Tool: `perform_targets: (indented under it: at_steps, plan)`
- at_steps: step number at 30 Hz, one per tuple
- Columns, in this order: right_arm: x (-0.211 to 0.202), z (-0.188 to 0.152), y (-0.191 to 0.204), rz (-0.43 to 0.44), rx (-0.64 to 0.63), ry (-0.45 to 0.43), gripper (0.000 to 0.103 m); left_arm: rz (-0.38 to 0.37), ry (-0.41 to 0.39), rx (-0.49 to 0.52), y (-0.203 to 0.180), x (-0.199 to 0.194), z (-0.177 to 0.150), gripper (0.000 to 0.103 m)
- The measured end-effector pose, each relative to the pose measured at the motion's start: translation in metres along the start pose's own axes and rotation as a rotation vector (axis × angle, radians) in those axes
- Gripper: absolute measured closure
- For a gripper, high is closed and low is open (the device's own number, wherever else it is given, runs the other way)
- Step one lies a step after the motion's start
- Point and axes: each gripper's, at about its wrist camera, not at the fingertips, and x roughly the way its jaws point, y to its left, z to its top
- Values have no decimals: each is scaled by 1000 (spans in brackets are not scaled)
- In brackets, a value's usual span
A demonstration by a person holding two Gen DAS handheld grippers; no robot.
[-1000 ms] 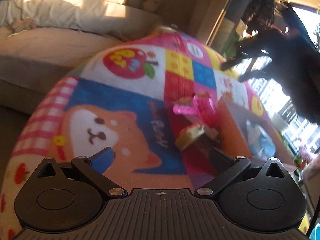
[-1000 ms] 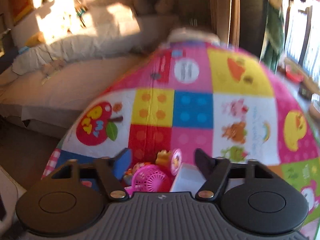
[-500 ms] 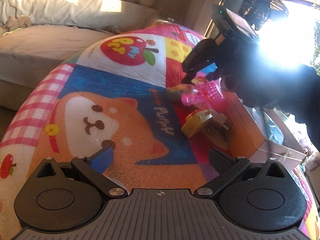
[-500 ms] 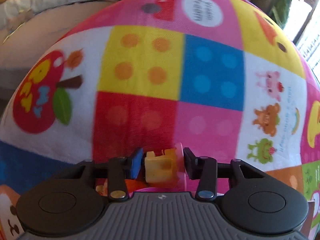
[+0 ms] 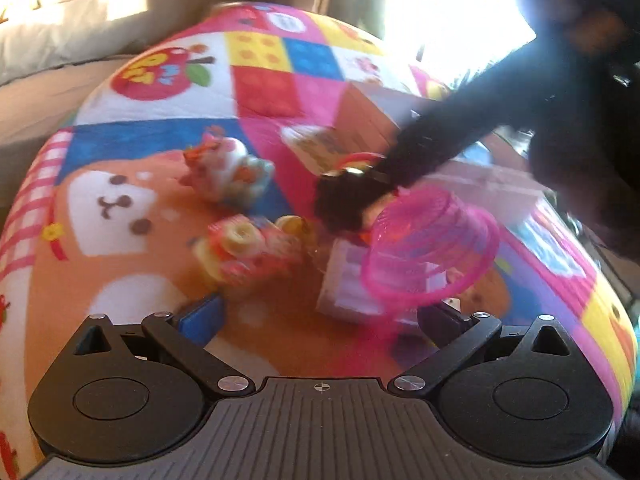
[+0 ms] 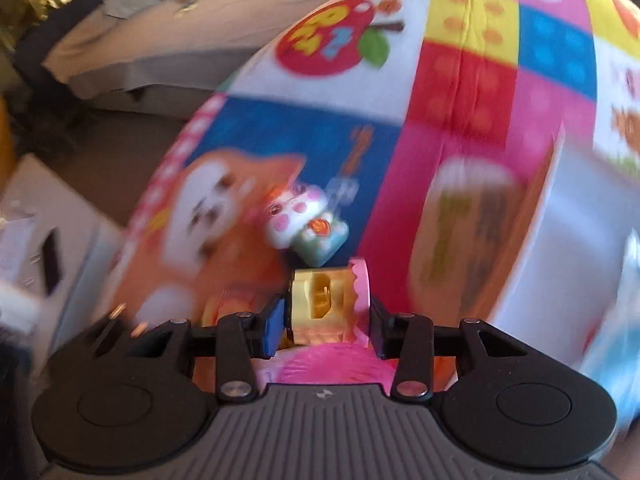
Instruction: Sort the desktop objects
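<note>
Toy block (image 6: 322,306), yellow-gold with a scalloped pink plate on its right face, sat pinched between the two fingers of the right gripper (image 6: 326,320), whose jaws were drawn in close against both sides of it. The block's front face showed a recessed amber detail; the rest was blurred. Directly under it lay the ribbed pink rim of a basket (image 6: 332,364). Just beyond the block, on the patchwork play mat (image 6: 472,92), lay a white cat-faced toy (image 6: 294,214) touching a mint-green cube (image 6: 322,244). To the right stood an orange-and-white box (image 6: 500,240), too blurred for detail.

The left gripper (image 5: 316,320) was spread wide with nothing between its fingers, one blue pad (image 5: 200,316) showing on the left. Ahead of it, the translucent pink basket (image 5: 432,248) was tilted with its mouth towards the camera, over a pale lilac box (image 5: 348,284). A cluster of small yellow and pink toys (image 5: 248,248) lay on the mat's orange dog print, and the cat-faced toy (image 5: 228,168) lay further out. A dark-sleeved arm (image 5: 480,120) reached in from the right to the dark bulk of the other gripper just behind the basket.
</note>
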Motion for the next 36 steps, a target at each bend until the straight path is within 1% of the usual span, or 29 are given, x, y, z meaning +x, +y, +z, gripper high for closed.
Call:
perform_targets:
  at_steps: [3,5,7,10,12,15,16,17,18,20,21,22,23,24,26,27,29,31,33,36]
  plan:
    - [-28,-46,1,-5,-17,-79,61,-14,20,18,-14,-3,-5,0]
    - [-48,-72,-7,-21,10,-143,61,-29,35,20,-21,-6,-5,0]
    - [-67,-95,-20,-57,48,-219,61,-26,33,31,-29,-10,-6,0]
    - [-90,-126,-35,-172,49,-317,61,6,21,75,-45,-18,-8,0]
    - [-94,-143,-40,-292,8,-352,61,74,8,119,-55,-18,-9,0]
    - [-81,-165,-33,-497,-130,-375,61,181,3,173,-65,-16,-8,0]
    - [-76,-171,-29,-538,-178,-373,61,206,-5,186,-66,-15,-7,0]
    - [-71,-180,-25,-558,-227,-372,61,237,-15,202,-66,-15,-5,0]
    - [-68,-187,-21,-553,-267,-372,61,262,-24,216,-66,-14,-4,0]
    - [-65,-200,-12,-529,-328,-393,47,336,-33,222,-61,-10,1,0]
    - [-65,-204,-9,-502,-341,-406,46,388,-39,216,-57,-9,4,0]
    - [-67,-208,-6,-471,-343,-421,42,432,-43,209,-52,-8,6,0]
    - [-71,-210,-5,-433,-338,-436,40,479,-43,190,-45,-6,11,0]
    - [-74,-211,-3,-408,-329,-447,39,507,-43,164,-39,-6,14,0]
    - [-77,-212,-3,-383,-305,-472,34,545,-41,102,-29,-8,21,0]
    - [-79,-211,-5,-378,-291,-480,33,542,-43,73,-25,-10,24,0]
    - [-81,-206,-12,-368,-251,-484,28,508,-46,48,-23,-15,26,0]
    - [-80,-203,-19,-368,-209,-476,24,493,-48,50,-26,-16,27,0]
    - [-76,-200,-28,-364,-166,-455,24,479,-40,62,-31,-15,26,0]
    - [-70,-198,-38,-328,-102,-418,24,452,-22,91,-36,-13,20,0]
